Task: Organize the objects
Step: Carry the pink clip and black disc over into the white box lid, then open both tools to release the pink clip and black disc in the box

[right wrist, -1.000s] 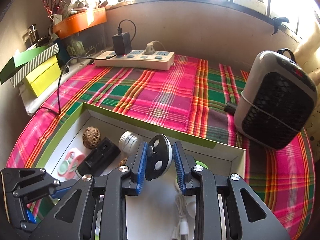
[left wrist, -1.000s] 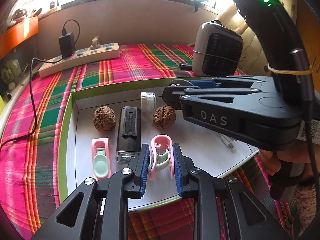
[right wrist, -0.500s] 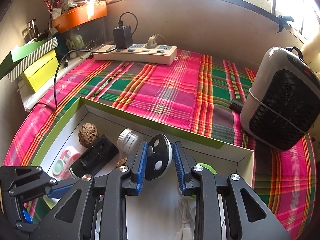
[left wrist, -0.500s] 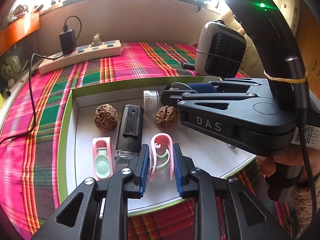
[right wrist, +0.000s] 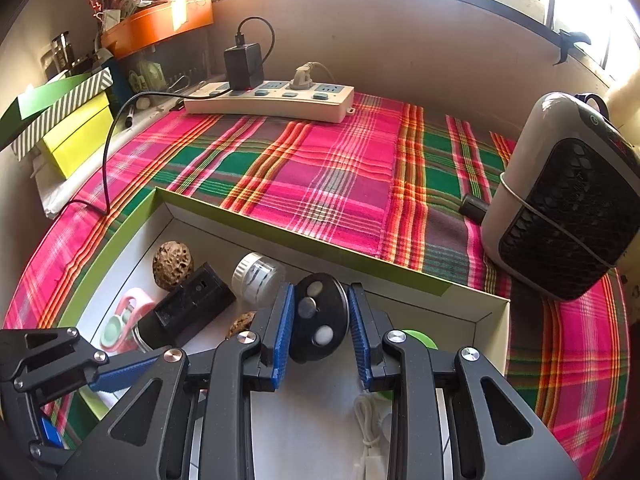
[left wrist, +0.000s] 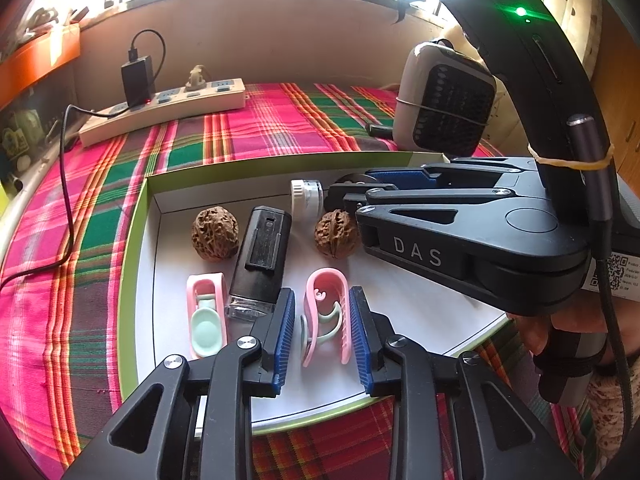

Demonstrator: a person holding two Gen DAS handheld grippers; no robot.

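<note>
as the left hand-held gripper opens around the pink clip near the tray's front edge, the clip may topple, while the right hand-held gripper, clamped on the black disc, may knock the walnut.

Rough walnuts, woven plaid cloth

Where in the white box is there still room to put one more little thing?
The box is bare on its right side, between the right walnut and the near rim, though the right tongs hang over that part. The left side is crowded: walnut, black stick and two pink clips lie close together, where the left tongs are opening around one clip.
</note>
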